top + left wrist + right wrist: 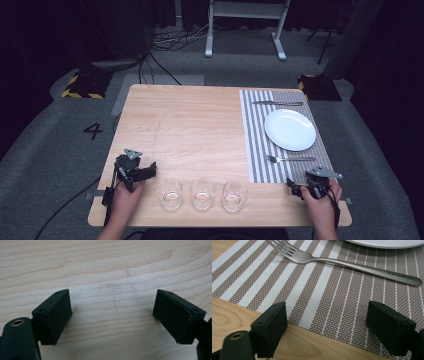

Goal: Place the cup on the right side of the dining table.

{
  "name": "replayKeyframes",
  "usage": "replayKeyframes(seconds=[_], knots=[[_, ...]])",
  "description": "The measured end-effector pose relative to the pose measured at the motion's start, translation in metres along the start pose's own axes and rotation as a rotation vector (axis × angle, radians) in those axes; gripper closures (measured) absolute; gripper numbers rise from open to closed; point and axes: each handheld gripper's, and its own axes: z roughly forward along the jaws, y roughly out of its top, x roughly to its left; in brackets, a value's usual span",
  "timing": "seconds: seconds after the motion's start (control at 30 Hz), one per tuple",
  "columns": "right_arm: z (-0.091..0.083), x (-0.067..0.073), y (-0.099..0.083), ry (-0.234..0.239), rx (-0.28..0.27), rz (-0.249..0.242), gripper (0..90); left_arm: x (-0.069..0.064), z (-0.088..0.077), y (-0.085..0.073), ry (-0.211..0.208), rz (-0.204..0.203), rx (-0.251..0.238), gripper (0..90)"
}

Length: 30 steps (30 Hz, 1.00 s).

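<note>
Three clear glasses stand in a row near the table's front edge: left glass [169, 193], middle glass [202, 193], right glass [234, 195]. A striped placemat [256, 145] [317, 297] lies at the right with a white plate [290, 129] [387, 243] on it, a fork [290, 159] [342, 262] in front of the plate and a knife [277, 103] behind it. My left gripper [145, 172] [112, 315] hovers open over bare wood, left of the glasses. My right gripper [296, 188] [327, 325] is open at the placemat's near edge, just short of the fork.
The wooden table [190, 130] stands on grey carpet. Cables [165, 45] and a white stand's legs [245, 30] lie on the floor beyond the far edge. Yellow-black marked blocks [82, 85] sit off the back corners.
</note>
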Motion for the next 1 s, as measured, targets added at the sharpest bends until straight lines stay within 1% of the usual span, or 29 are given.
replayKeyframes(seconds=[0.37, 0.5, 0.6, 0.73, 1.0], knots=[[0.0001, 0.0003, 0.0002, 0.000, 0.001, 0.001, 17.4, 0.0002, 0.0001, 0.0003, -0.001, 0.003, 0.001, 15.4], [-0.0002, 0.0010, 0.0001, -0.007, 0.002, 0.004, 17.4, 0.0000, 0.0006, 0.0007, -0.006, 0.002, 0.001, 15.3], [-0.0002, 0.0012, 0.0001, -0.008, 0.002, 0.006, 17.5, 0.0006, 0.0007, 0.0013, -0.011, 0.012, 0.005, 15.0], [-0.0003, 0.0013, 0.0002, -0.009, 0.002, 0.007, 17.5, 0.0003, 0.0019, 0.0020, -0.014, 0.009, -0.001, 14.9], [0.0000, 0.0038, 0.0003, -0.028, 0.002, 0.028, 17.0, 0.0011, 0.0022, 0.0029, -0.022, 0.021, 0.005, 14.9]])
